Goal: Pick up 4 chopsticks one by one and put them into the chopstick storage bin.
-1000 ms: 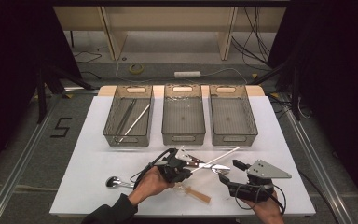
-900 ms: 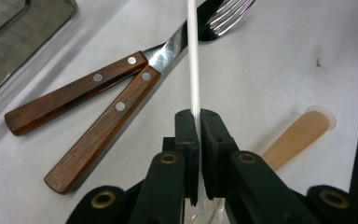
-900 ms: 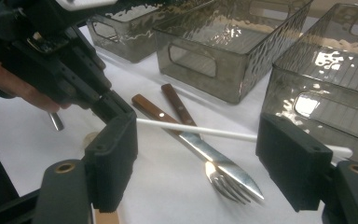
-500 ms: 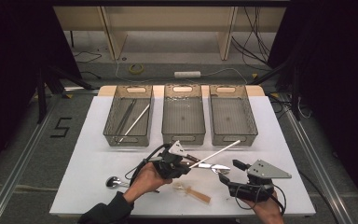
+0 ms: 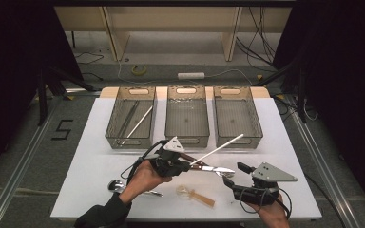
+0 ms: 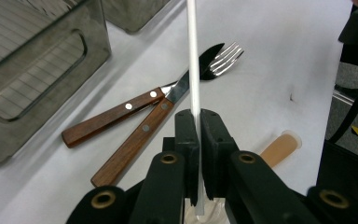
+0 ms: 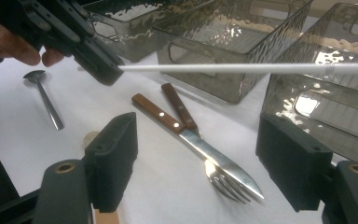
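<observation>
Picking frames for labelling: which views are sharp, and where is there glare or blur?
High view: bright table, dark surroundings, soft detail. Left gripper view: white stick sharp, left claw slightly soft up close. Right gripper view: glare on clear bins, right claw blurred.

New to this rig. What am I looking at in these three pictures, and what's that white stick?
No robot here: a person holds a two-jaw gripper in each hand. The high view looks down on the white table; the other two come from cameras riding on each gripper, looking along its black jaws.

The left gripper is shut on a thin white stick, held above the table. The right gripper is open and holds nothing.

On the table lie a wooden-handled knife and fork, a metal spoon and a small tan-handled spoon. Three clear bins stand behind; the left bin already holds some thin sticks.
</observation>
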A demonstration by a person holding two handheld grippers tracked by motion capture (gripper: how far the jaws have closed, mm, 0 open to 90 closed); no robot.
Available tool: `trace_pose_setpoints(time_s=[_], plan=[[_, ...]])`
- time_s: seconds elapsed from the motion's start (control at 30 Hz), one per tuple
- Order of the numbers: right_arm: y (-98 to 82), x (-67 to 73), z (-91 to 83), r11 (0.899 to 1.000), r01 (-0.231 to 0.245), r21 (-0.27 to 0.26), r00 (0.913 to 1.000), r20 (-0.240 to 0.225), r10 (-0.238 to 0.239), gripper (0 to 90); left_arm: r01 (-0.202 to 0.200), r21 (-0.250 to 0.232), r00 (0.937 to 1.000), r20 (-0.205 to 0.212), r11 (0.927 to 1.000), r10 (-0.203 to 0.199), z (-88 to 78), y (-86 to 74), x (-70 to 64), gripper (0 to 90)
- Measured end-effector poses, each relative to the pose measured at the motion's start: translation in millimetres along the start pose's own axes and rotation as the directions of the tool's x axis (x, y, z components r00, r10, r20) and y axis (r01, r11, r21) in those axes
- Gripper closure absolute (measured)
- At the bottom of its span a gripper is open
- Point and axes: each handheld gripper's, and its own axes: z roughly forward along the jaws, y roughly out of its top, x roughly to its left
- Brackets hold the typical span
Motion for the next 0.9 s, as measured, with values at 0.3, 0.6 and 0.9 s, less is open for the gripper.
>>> trace_pose_setpoints(time_s=[0.3, 0.6, 0.9], plan=[[0.2, 0.3, 0.1, 1.000, 0.000, 0.001, 1.0000, -0.001, 0.000, 30.5, 0.003, -0.017, 0.9998, -0.021, 0.9999, -0.003, -12.3, 2.5, 5.9, 86.3], [0.3, 0.1, 0.1, 1.000, 0.000, 0.000, 1.0000, -0.001, 0.000, 30.5, 0.019, -0.051, 0.9985, -0.051, 0.9985, -0.022, -28.5, 4.2, 16.6, 86.3], [0.0, 0.3, 0.5, 1.000, 0.001, 0.004, 1.0000, -0.002, -0.001, 30.5, 0.042, -0.093, 0.9935, -0.102, 0.9948, -0.052, -47.3, 3.7, 32.0, 86.3]])
